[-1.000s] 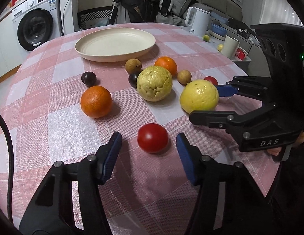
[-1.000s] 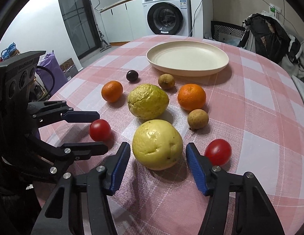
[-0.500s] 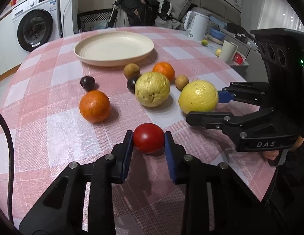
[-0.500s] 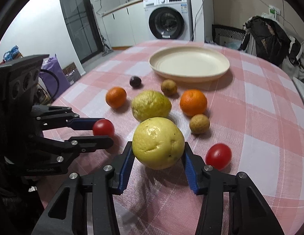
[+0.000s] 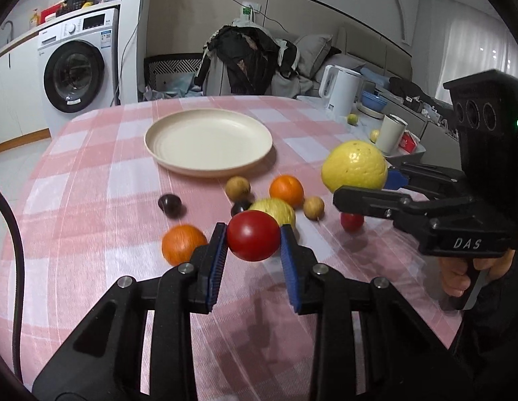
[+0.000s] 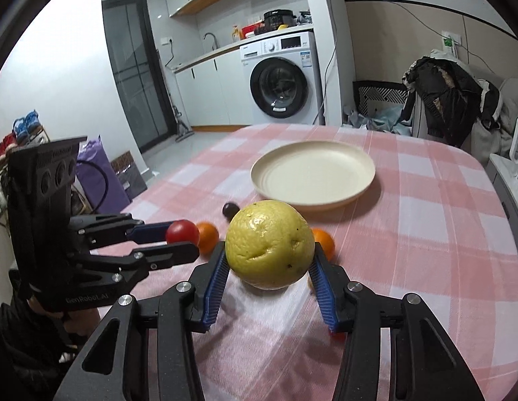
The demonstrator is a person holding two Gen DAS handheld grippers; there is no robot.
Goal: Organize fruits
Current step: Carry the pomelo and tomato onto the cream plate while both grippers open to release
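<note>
Nearest to us, the left gripper (image 5: 253,247) has its blue fingers (image 5: 216,260) closed on a red tomato (image 5: 253,235), which we hold above the pink checked surface (image 5: 92,220). To its right, the right gripper (image 6: 268,275) grips a large yellow fruit (image 6: 269,244) between its fingers, also lifted off the cloth. Below and just behind the tomato we see an orange (image 5: 182,244), a second yellow fruit (image 5: 275,209) that is partly hidden, and another small tomato (image 5: 351,221) under the right gripper. A little farther lie two dark plums (image 5: 170,203), two small brown fruits (image 5: 238,187) and a second orange (image 5: 286,190), all close together. Behind them stands a cream plate (image 5: 208,141) with nothing on it. Far back we see a washing machine (image 5: 79,67) and a white kettle (image 5: 340,88).
</note>
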